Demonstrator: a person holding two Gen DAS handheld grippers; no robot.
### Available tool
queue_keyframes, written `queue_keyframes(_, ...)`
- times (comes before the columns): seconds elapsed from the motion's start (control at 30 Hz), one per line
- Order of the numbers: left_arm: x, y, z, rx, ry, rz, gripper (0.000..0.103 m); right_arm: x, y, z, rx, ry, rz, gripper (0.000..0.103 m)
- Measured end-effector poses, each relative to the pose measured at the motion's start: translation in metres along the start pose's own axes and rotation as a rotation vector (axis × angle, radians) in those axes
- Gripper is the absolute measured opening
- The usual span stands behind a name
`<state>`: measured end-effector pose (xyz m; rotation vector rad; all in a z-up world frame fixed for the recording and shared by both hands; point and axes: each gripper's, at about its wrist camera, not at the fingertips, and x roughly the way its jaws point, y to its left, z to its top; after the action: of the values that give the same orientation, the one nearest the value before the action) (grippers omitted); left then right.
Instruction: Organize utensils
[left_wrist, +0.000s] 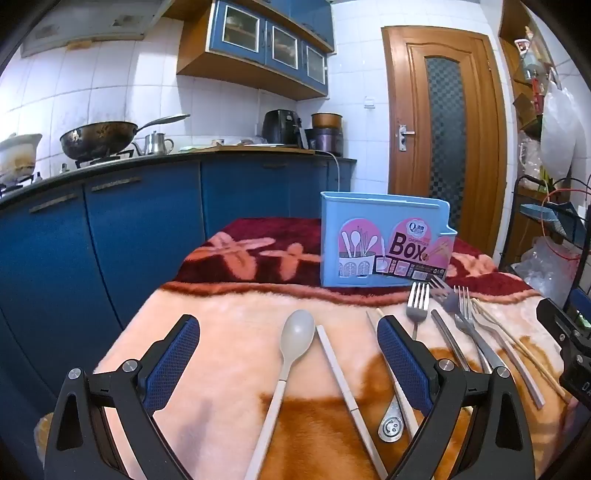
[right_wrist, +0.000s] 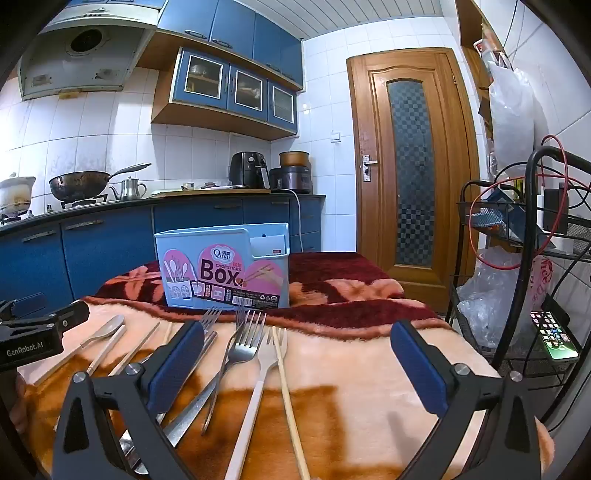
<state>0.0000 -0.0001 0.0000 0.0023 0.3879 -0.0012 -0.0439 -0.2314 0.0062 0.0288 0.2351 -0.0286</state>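
Left gripper (left_wrist: 288, 354): jaws spread wide, nothing pinched. Grey spoon (left_wrist: 293, 341) lies between its fingers, bowl ahead, handle running back toward the wrist; long axis roughly along the claw's line. A pale chopstick (left_wrist: 340, 373) lies just right of the spoon, also inside the gap. Left hand is nearer these two.

Right gripper (right_wrist: 297, 345): jaws spread wide, empty. White-handled fork (right_wrist: 258, 373) and bamboo chopstick (right_wrist: 286, 384) lie between its fingers, tines ahead. Steel forks (right_wrist: 236, 350) overlap at its left finger.

Blue utensil box (right_wrist: 221, 269) stands upright ahead of both claws, left of the right claw's centre.

Surface: plush blanket (right_wrist: 351, 369), soft, uneven. Kitchen, blue cabinets (right_wrist: 103, 240), wooden door (right_wrist: 410, 166).
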Motion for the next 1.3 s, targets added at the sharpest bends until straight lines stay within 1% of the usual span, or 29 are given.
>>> queue_keyframes(0.1, -0.0002, 0.0006, -0.0002, -0.019, -0.007, -0.006, 0.097, 0.0001, 0.0005, -0.0002, -0.004, -0.002, 0.002, 0.103)
queue_keyframes(1.3, -0.0002, 0.0003, -0.0001, -0.010, -0.004, -0.003, 0.097, -0.0011, 0.0007, 0.0000, -0.009, -0.005, -0.001, 0.103)
